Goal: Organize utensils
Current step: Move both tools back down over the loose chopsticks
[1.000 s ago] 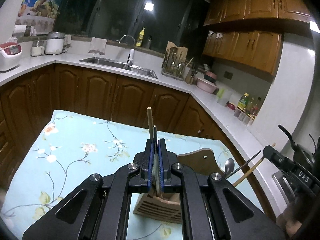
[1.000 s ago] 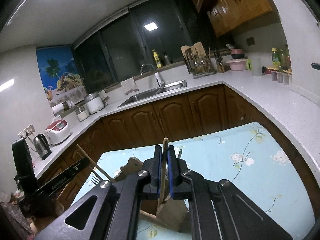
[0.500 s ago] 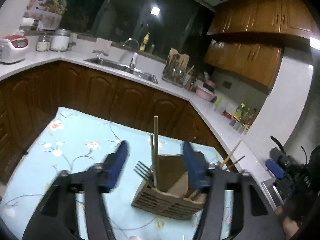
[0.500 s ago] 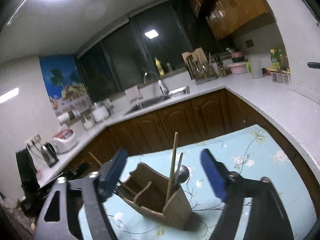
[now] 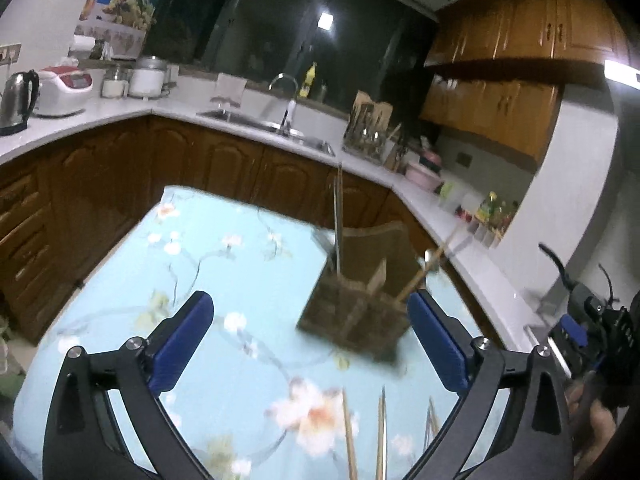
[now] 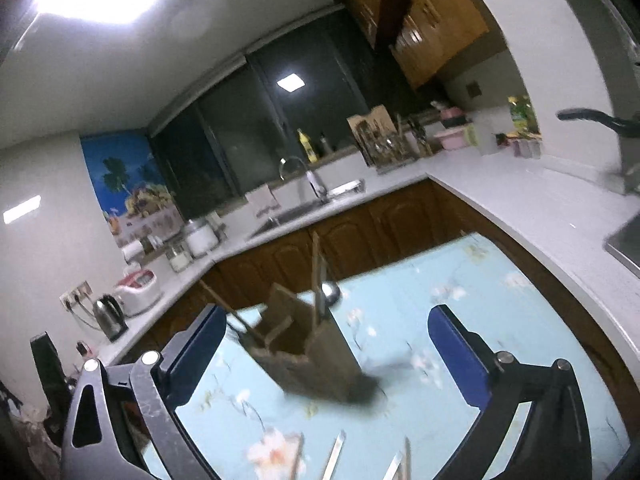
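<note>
Covering the table [image 5: 120,312]: a blue floral cloth [image 5: 224,264]. Standing on it, beyond both grippers and touched by neither: wooden holder [image 5: 356,312], blurred, with upright chopsticks [image 5: 339,216] and a leaning spoon [image 5: 430,258] inside. Lying loose at the near edge: more utensils [image 5: 380,432]. Left gripper [image 5: 310,340] spread wide, just opened, nothing between the pads. Right gripper [image 6: 326,344] likewise wide, just opened, gripping nothing, holder visible through the gap.
</note>
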The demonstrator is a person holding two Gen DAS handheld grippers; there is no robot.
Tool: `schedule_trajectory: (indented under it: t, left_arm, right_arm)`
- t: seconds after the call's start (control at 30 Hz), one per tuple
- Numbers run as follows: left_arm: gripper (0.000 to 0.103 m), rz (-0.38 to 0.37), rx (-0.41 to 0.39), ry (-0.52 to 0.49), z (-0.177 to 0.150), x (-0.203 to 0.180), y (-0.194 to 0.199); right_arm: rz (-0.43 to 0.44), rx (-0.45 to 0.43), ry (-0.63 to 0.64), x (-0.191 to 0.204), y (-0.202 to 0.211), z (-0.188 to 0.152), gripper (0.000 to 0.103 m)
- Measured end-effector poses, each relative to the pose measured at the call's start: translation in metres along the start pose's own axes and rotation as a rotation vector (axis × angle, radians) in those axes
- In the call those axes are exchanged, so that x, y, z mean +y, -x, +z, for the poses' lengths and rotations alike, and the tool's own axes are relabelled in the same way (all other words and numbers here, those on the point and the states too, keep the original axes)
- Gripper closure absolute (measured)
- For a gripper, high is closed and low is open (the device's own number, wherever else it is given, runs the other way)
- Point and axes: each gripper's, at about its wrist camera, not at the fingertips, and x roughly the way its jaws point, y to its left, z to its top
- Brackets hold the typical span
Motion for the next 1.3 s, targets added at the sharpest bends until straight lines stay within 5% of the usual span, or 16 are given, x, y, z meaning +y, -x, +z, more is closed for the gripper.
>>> schedule_trajectory:
  t: [0.4, 0.6, 1.17, 1.3]
  left_arm:
    - [0.003, 0.014, 0.164, -0.085, -0.091, -0.002, 0.025]
    - [0.003, 0.021, 0.241, -0.089, -0.123, -0.002, 0.023]
    - [0.003, 0.029, 0.320, -0.121, -0.134, -0.013, 0.005]
    - [0.003, 0.025, 0.327, -0.137, -0.133, -0.019, -0.002]
  right_arm:
    - [-0.191, 0.122, 0.039, -0.032, 0.063, -0.087, 0.001]
    - [-0.240, 0.212, 0.067, -0.046, 0.063, -0.124, 0.001]
    - [-0.237, 0.307, 0.108, -0.045, 0.040, -0.141, 0.002]
    - [-0.234, 0.332, 0.115, -0.047, 0.029, -0.137, 0.011]
